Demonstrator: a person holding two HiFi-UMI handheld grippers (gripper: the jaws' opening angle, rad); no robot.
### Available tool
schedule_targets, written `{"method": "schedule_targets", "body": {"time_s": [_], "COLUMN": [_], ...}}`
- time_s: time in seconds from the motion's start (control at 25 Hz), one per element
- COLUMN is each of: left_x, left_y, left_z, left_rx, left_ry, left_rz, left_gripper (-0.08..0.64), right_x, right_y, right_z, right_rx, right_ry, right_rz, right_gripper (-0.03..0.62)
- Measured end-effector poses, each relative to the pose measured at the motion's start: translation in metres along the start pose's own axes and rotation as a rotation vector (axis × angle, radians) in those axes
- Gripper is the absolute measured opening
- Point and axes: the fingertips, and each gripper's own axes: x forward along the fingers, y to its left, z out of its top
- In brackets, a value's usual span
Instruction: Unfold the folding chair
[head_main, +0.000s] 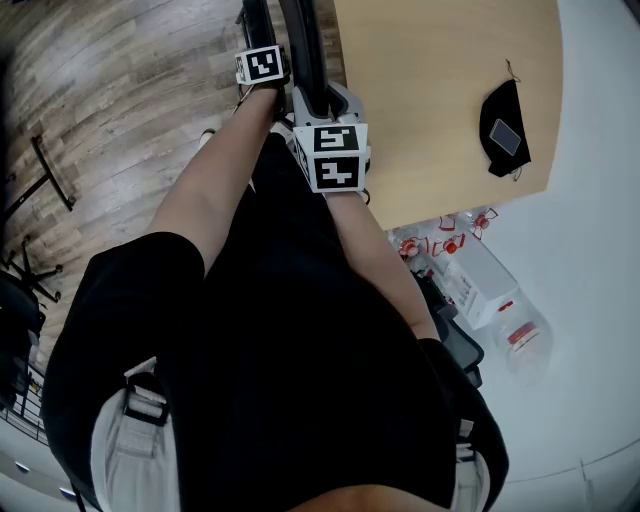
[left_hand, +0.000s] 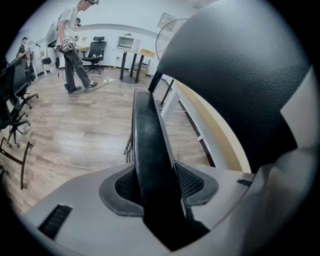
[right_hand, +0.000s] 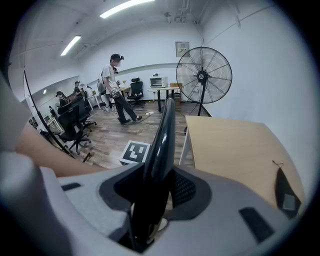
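The folding chair stands folded beside the table, and in the head view its two black panels rise at the top. My left gripper is shut on the thin edge of one black padded panel; its pads press both sides. The other padded panel bulges close on the right. In the head view my left gripper sits just left of my right gripper. My right gripper is shut on a glossy black panel edge that runs up between its jaws.
A light wooden table stands right of the chair, with a black pouch on it. Plastic containers lie below the table's near edge. A standing fan is behind the table. A person walks across the wooden floor; office chairs stand at the left.
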Motion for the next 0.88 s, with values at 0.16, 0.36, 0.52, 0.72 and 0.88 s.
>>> {"method": "schedule_targets", "body": {"time_s": [0.16,0.36,0.52,0.72,0.88], "left_x": [-0.01,-0.013,-0.029,-0.04,-0.043], "left_y": [0.011,0.031,0.041,0.058,0.072], "left_z": [0.004,0.001,0.001,0.0,0.0], "left_rx": [0.004,0.008,0.001,-0.001,0.002], "left_ry": [-0.011,-0.008,0.013,0.005,-0.002], "left_rz": [-0.007,-0.038,-0.057,-0.105,-0.127], "left_gripper": [0.186,0.187,0.189,0.192,0.193], "right_x": [0.0,0.001,0.004,0.005,0.007], "right_y": [0.0,0.015,0.025,0.036,0.054], "right_z": [0.0,0.004,0.004,0.006,0.009], "right_rx": [0.012,0.006,0.002,0.009,-0.004], "right_ry": [-0.002,-0.011,-0.017,-0.027,-0.031], "right_rz": [-0.009,-0.004,-0.007,-0.005,-0.006], "right_gripper": [0.132,0.132,0.132,0.132,0.133]}}
